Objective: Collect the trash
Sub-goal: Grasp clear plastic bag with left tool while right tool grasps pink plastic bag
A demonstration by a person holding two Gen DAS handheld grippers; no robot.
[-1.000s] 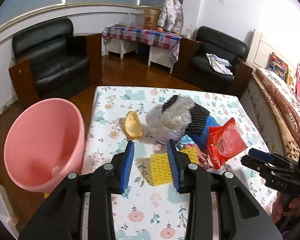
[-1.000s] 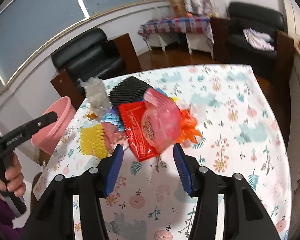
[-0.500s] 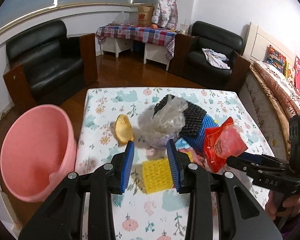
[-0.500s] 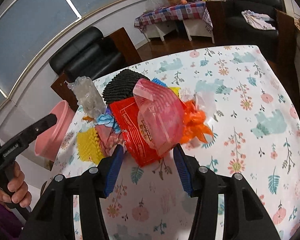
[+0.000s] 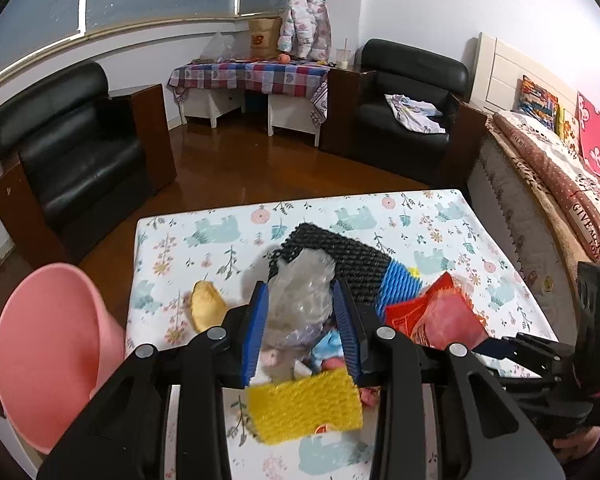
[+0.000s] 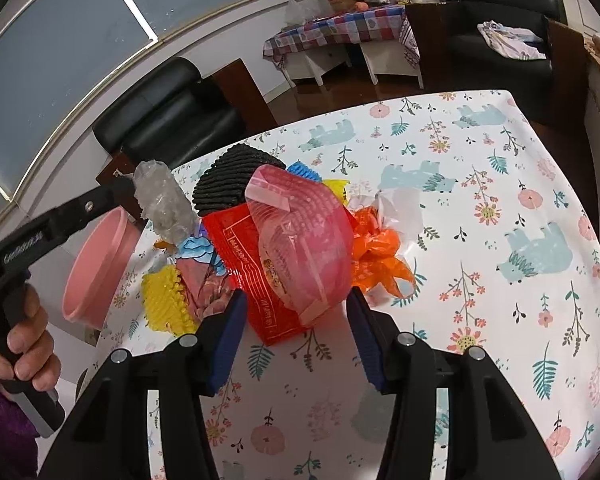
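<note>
A pile of trash lies on the floral tablecloth [image 6: 500, 200]. My left gripper [image 5: 300, 320] is open, and the crumpled clear plastic [image 5: 300, 292] stands between its blue pads without being pinched. A yellow foam net [image 5: 304, 404] lies just under its fingers. In the right wrist view, my right gripper [image 6: 296, 320] is open over the near edge of a red packet [image 6: 252, 272] and a pink translucent bag [image 6: 304, 240]. An orange bag [image 6: 380, 256] sits to their right. A pink bin [image 5: 48, 360] stands off the table's left edge.
A black foam net [image 5: 340, 252], a blue one [image 5: 396, 284] and a yellow peel-like scrap [image 5: 206, 308] also lie on the table. Black armchairs [image 5: 68, 160] stand beyond on the wooden floor. A bed [image 5: 560, 184] runs along the right side.
My left gripper moved forward and right, from over the yellow net to around the clear plastic. My right gripper sank closer to the red packet. Both jaws kept the same width.
</note>
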